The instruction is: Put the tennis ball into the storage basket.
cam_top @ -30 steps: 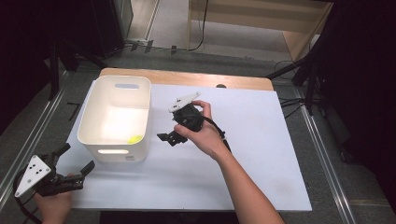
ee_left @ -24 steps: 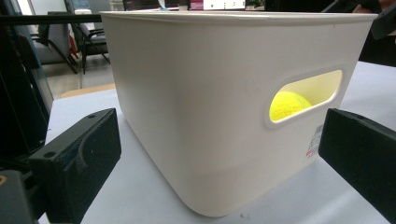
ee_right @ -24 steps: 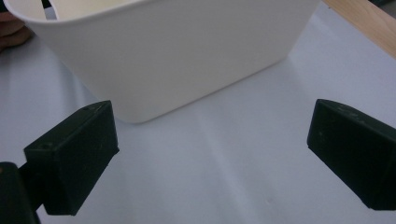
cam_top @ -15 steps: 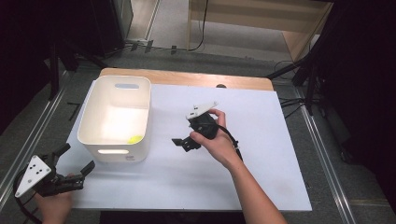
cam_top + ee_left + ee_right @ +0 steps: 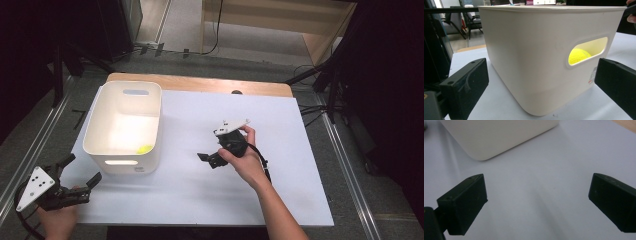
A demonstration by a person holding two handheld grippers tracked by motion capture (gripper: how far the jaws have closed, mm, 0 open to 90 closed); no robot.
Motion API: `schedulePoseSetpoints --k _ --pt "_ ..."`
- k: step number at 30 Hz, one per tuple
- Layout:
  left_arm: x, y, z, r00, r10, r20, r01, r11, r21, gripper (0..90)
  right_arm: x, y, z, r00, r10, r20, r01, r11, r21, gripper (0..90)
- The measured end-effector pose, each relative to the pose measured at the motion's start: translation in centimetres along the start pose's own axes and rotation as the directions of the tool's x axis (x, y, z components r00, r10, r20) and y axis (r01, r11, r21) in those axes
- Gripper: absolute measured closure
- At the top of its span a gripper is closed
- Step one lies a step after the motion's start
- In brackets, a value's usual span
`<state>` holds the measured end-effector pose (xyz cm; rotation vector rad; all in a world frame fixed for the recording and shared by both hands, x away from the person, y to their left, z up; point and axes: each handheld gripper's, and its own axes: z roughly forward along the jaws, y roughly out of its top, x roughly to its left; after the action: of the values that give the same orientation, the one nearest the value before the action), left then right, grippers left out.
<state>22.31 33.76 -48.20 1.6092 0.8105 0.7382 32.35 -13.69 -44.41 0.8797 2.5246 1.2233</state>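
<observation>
Left tool (image 5: 80, 172) at seven o'clock, jaws spread and empty, facing the white bin (image 5: 100, 135); yellow ball (image 5: 144, 148) already inside at the bin's near-right corner. Right tool (image 5: 210, 159) at centre, likewise wide open, empty, so probably little left beyond retreat. White sheet (image 5: 190, 190) over the wooden desk (image 5: 200, 84); dark room around.

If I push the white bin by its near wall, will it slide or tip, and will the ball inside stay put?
The white bin looks like thin, stiff plastic on a smooth white sheet, so it probably slides rather than tips. It sits broad and flat. The yellow ball lies loose inside and would likely roll.
</observation>
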Motion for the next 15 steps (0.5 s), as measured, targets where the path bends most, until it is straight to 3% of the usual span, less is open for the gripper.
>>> schedulePoseSetpoints --k 15 --pt "-0.1 0.0 0.0 1.0 0.003 -0.005 -0.003 1.0 0.009 0.0 -1.3 -4.2 -2.3 0.9972 0.068 0.031 -0.066 0.996 -0.06 0.9"
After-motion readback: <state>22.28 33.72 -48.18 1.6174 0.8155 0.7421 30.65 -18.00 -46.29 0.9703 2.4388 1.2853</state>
